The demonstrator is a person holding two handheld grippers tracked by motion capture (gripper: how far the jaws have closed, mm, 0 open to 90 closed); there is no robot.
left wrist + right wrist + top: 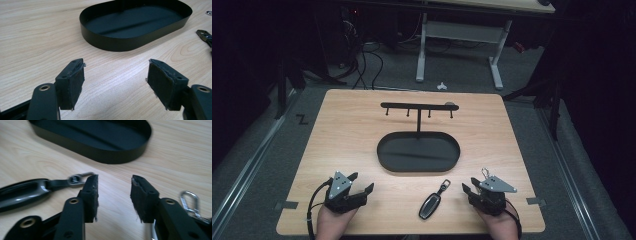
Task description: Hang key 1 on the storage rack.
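Counter [342, 130]: a light wooden top with a visible grain and rounded corners; it carries everything described below.
Tray [387, 155]: a black oval dish with a low upright wall, of smooth matt metal, at the middle of the counter. It is the landmark for all the places here.
Rack [418, 106]: a thin black post rises from the far side of the tray and carries a horizontal bar with four small hooks hanging under it.
Left hand-held gripper [361, 183]: in front of the tray and to its left, held low over the counter, the hand coming in from the near edge. The jaws stand wide apart with nothing between them; the left gripper view shows only bare wood between the dark, rough pads [75, 83].
Right hand-held gripper [470, 186]: in front of the tray and to its right, also low. The jaws are partly open and empty.
Key fob [430, 205]: a glossy black elongated shape with a metal clasp, lying flat in front of the tray, between the two grippers.
Carabiner [190, 201]: a small silver clip just beside the right gripper.
Writing: none readable.
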